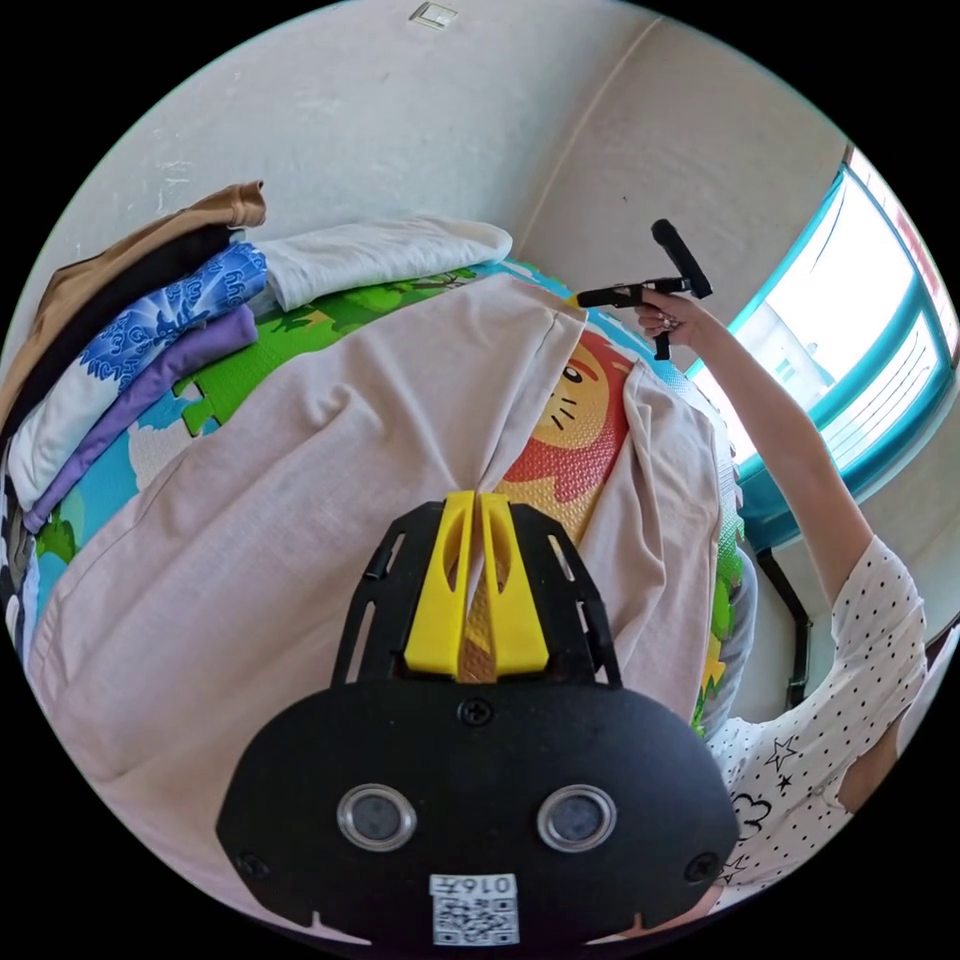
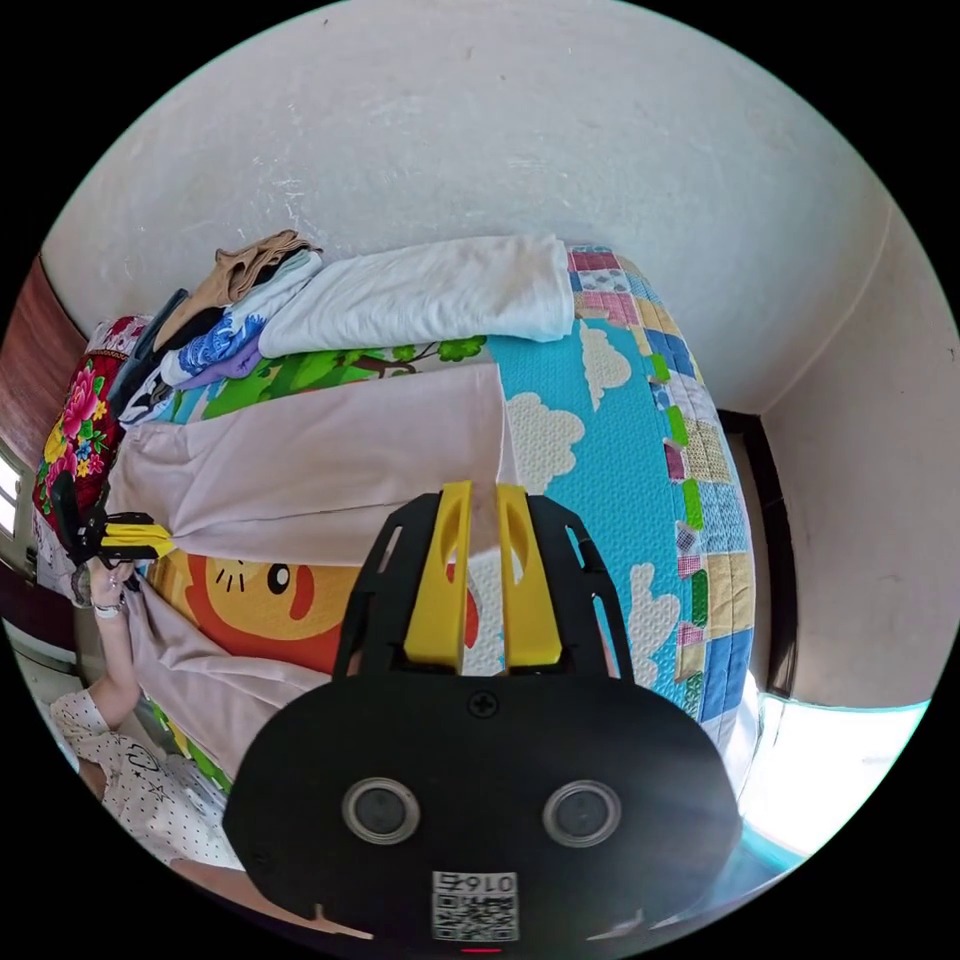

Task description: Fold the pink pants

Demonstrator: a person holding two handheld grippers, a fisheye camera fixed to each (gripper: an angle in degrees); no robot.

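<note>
Lying spread across a colourful play mat (image 1: 570, 400) with a lion picture, the pink pants (image 1: 300, 500) have their two legs parted in a V so the lion shows between them. In the left gripper view, the left hand-held gripper (image 1: 478, 505) has its yellow jaws pressed together on a pinch of the pink cloth where the legs meet. Farther off in that view, a person's hand (image 1: 672, 322) holds the right hand-held gripper (image 1: 590, 298) at the far end of one leg, close against the cloth edge. In the right gripper view, the right hand-held gripper (image 2: 484, 500) has its jaws nearly together, with a corner of the pink pants (image 2: 320, 470) caught between them. The left hand-held gripper (image 2: 150, 540) shows at the far side of that view, at the other end of the pants. A pile of folded clothes (image 1: 140, 330) and a folded white cloth (image 2: 420, 295) lie along the mat's edge beside the wall (image 2: 500, 130).
</note>
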